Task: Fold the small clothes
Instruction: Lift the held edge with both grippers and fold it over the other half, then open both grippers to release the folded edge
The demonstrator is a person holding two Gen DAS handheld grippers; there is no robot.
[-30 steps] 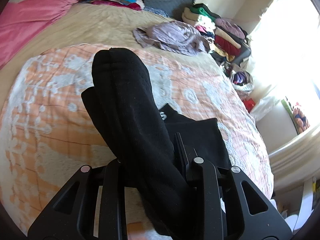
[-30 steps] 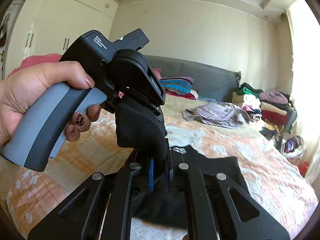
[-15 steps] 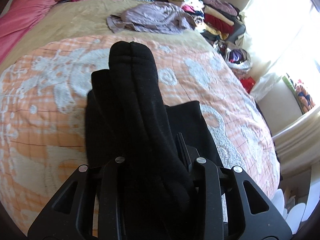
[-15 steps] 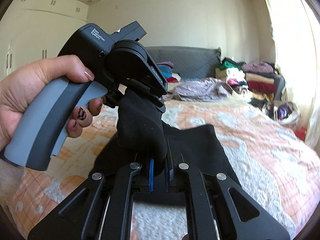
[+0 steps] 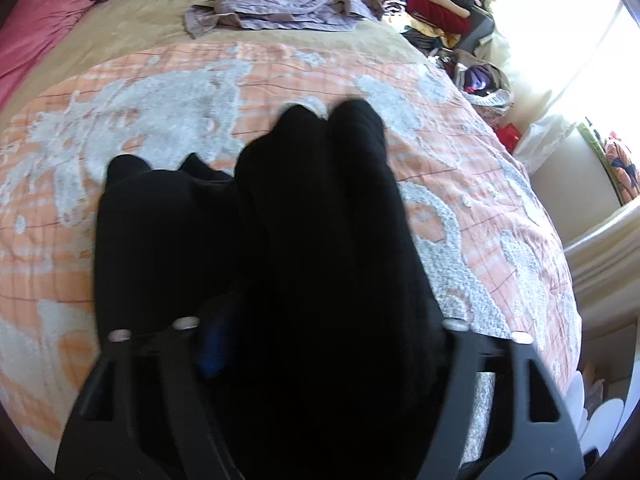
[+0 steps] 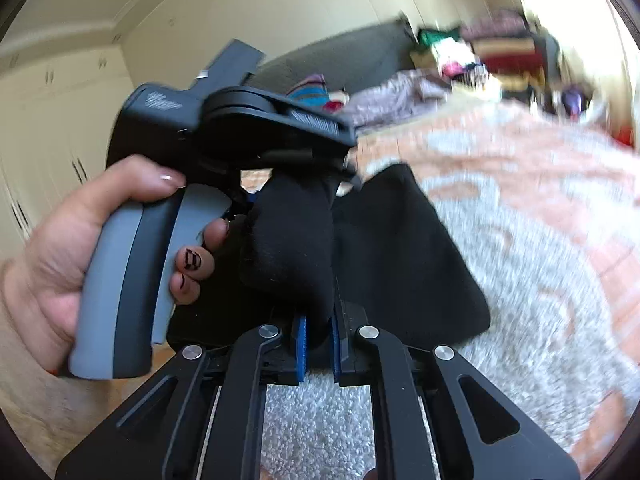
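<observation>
A pair of black socks [image 5: 320,220] runs between both grippers, just above a flat black garment [image 5: 160,240] on the bed. My left gripper [image 5: 320,320] points down at the bed. Its jaws are opening and stand wide, with the socks still lying between them and the left blue pad [image 5: 212,344] off the cloth. In the right wrist view my right gripper [image 6: 318,344] is shut on the black socks [image 6: 292,240], blue pads pressed on either side. A hand [image 6: 60,260] holds the left gripper's handle just beyond.
An orange and white patterned bedcover [image 5: 160,112] spreads under everything. A crumpled lilac garment [image 5: 288,4] lies further up the bed, a pink blanket [image 5: 36,32] at far left. Stacked folded clothes [image 5: 432,4] and a laundry basket [image 5: 480,80] stand beyond the bed's right edge.
The left jaws have spread wide off the socks they were clamping. Both grippers have sunk closer to the bedcover and the black garment. The right wrist view has rolled.
</observation>
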